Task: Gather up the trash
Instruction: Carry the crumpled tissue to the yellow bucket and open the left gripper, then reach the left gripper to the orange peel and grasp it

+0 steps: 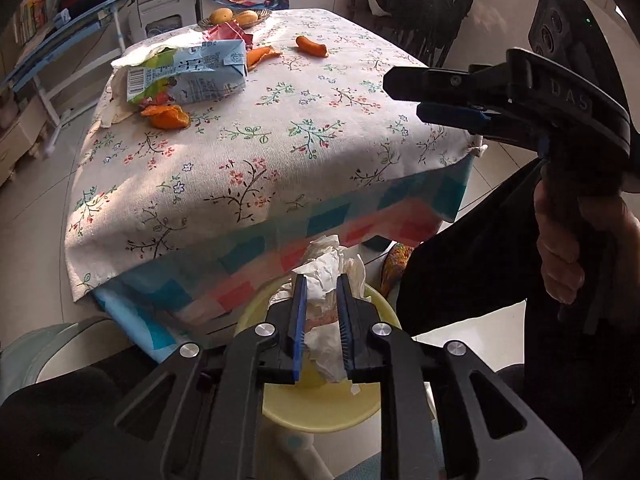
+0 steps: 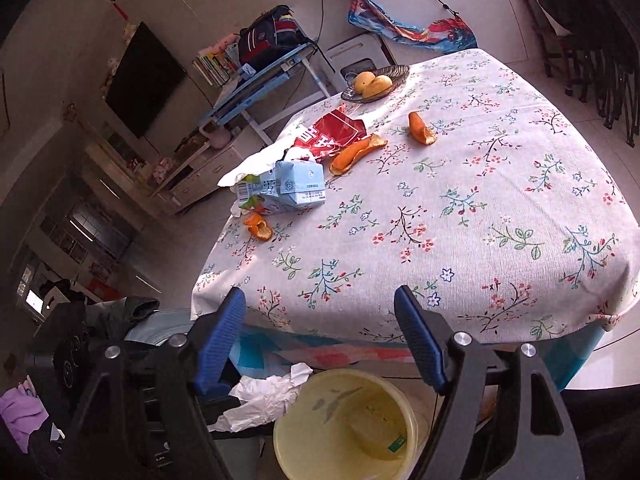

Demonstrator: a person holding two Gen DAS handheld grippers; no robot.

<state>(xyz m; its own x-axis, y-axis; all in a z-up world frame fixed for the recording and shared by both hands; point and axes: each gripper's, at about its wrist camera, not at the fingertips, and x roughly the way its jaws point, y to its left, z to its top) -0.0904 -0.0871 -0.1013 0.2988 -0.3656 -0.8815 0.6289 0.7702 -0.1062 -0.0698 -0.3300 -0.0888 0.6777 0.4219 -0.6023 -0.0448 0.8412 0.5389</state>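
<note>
My left gripper [image 1: 322, 292] is shut on a crumpled white tissue [image 1: 326, 270] and holds it above a yellow bin [image 1: 320, 404] that stands on the floor in front of the table. The tissue [image 2: 264, 396] and the bin [image 2: 344, 424] also show in the right wrist view. My right gripper [image 2: 320, 304] is open and empty above the table's near edge; it shows in the left wrist view [image 1: 404, 96] too. On the flowered tablecloth [image 2: 460, 220] lie a light blue carton [image 2: 288, 192], a red wrapper [image 2: 332, 136] and three orange peels [image 2: 356, 154] [image 2: 420, 128] [image 2: 260, 228].
A dish with yellow fruit [image 2: 376, 82] stands at the table's far edge. A white paper [image 2: 248, 168] lies under the carton. A blue rack [image 2: 260, 80] with a bag stands left of the table, dark chairs [image 2: 592, 40] at the far right. A grey stool [image 2: 160, 328] stands beside the bin.
</note>
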